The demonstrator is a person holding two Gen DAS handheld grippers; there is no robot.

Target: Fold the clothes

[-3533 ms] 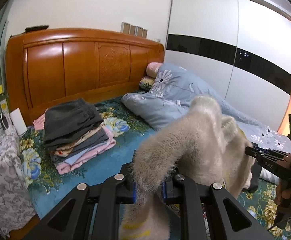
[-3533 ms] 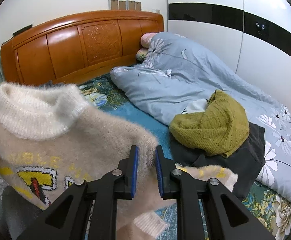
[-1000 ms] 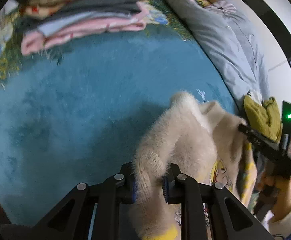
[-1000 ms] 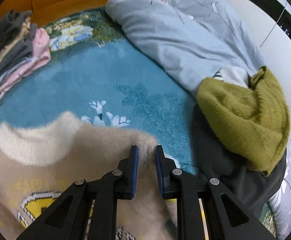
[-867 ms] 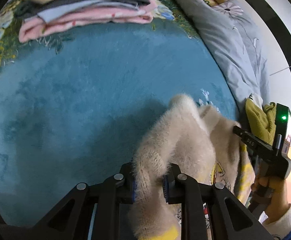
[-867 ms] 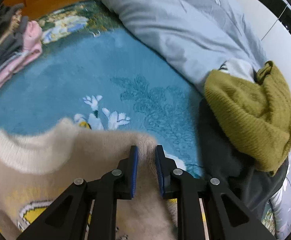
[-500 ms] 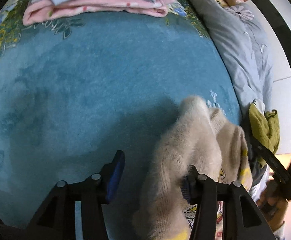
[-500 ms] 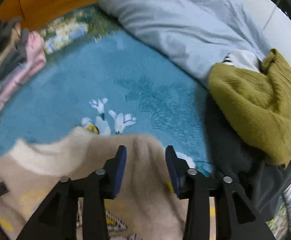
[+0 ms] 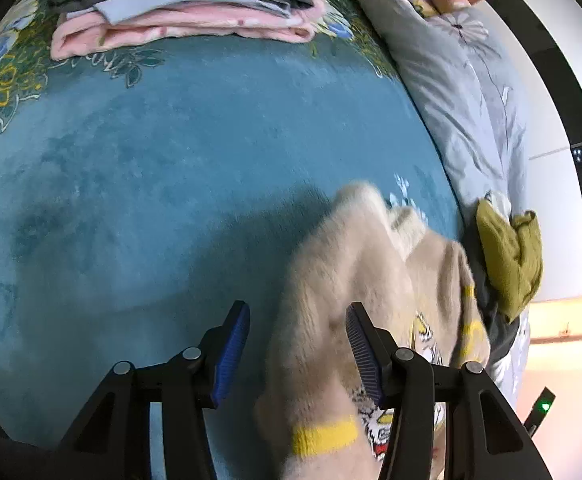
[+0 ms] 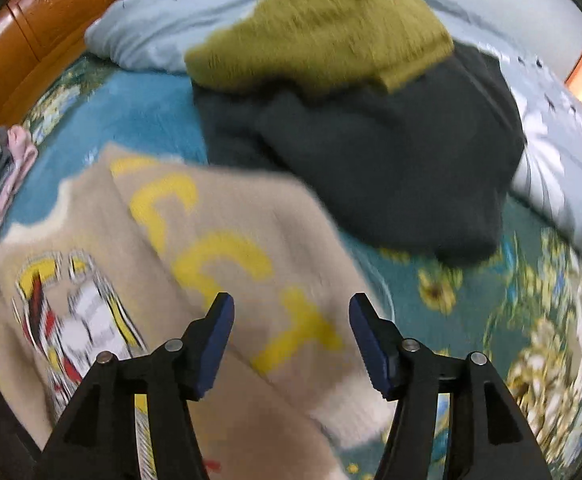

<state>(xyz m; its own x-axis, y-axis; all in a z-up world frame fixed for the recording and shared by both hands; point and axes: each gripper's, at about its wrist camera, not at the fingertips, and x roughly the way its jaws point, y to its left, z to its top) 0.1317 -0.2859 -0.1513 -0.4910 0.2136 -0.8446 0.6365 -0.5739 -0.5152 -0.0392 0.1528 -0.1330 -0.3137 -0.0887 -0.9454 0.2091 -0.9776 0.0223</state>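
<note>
1. The left gripper [image 9: 297,338] stands with its blue-padded jaws wide apart. A fuzzy beige sleeve with a yellow band lies between them and against the right-hand pad, gripped by neither.
2. The right gripper [image 10: 291,332] is likewise spread wide and holds nothing. It hovers over the sweater's front, above the big yellow letters.
3. The beige sweater [image 10: 179,264] [image 9: 343,296] lies on the blue bedspread [image 9: 151,168], its cartoon print facing up. The right wrist view is motion-blurred.
4. Just beyond the sweater's far edge lies a dark grey garment [image 10: 391,160], with an olive-green knit [image 10: 323,24] [image 9: 507,256] heaped on top of it.
5. Behind those is a rumpled pale-blue flowered duvet [image 9: 463,92] [image 10: 151,28].
6. Well apart, at the far side of the bedspread, sits a stack of folded clothes [image 9: 195,12], pink at the bottom and grey above, near the wooden headboard [image 10: 47,20].
</note>
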